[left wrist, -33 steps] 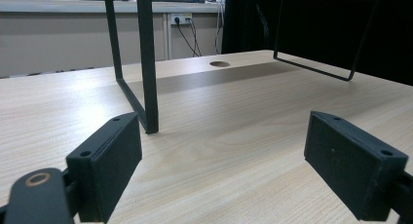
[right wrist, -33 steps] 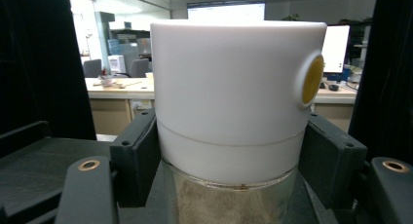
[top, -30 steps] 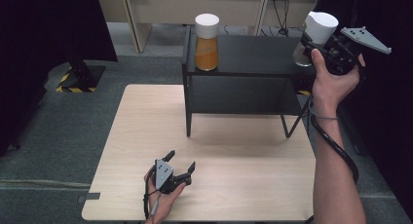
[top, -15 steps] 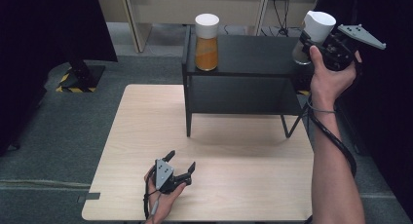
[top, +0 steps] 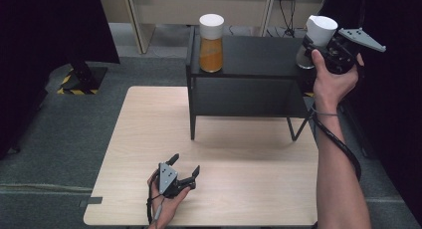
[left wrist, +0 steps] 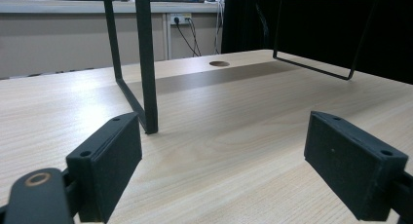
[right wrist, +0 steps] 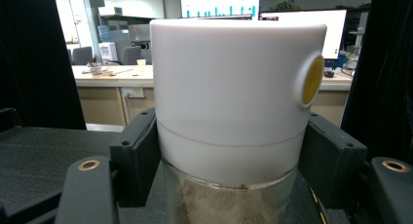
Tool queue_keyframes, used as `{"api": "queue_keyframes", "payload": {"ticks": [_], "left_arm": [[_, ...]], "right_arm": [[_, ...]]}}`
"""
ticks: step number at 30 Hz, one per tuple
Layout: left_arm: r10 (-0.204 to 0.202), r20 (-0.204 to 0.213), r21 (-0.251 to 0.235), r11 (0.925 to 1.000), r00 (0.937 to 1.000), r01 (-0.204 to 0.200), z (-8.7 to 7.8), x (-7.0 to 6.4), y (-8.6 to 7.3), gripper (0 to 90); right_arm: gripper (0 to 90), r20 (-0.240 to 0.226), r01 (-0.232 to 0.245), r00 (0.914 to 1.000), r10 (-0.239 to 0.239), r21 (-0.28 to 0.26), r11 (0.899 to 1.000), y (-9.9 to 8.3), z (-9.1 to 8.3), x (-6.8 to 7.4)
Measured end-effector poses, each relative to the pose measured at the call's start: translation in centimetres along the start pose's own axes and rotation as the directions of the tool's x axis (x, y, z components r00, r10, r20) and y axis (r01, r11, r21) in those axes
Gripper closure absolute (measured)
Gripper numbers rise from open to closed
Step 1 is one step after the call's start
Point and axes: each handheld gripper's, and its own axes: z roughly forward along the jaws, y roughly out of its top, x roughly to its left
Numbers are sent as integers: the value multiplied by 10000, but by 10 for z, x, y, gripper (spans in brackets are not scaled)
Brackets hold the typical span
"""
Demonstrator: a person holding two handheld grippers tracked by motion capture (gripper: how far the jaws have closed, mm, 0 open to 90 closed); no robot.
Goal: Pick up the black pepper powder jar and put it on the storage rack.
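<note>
My right gripper [right wrist: 229, 160] clamps the jar [right wrist: 234, 112] over the shelf [top: 259, 55]; not yet released. Left gripper [left wrist: 224, 170] wide open, empty, idle on the table [left wrist: 234, 117].

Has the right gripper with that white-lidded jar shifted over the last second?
Barely: the right gripper, shut on the white-lidded jar, edged slightly toward the far right corner of the black shelf. Nothing larger is discernible.

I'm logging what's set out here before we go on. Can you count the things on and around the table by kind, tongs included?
Jars with white lids: 2, one with orange filling on the black shelf, one held in the right tongs
Black shelves: 1
Wooden tables: 1
Tongs: 2, right and left
Total: 6
</note>
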Motion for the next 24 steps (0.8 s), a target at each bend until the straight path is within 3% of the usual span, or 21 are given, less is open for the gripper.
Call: {"api": "queue_keyframes", "payload": {"ticks": [24], "left_arm": [[36,-1,1,10000,10000,-36,0,0,0,131]], "right_arm": [[296,55,9,10000,-9,-1,10000,0,4,4]]}}
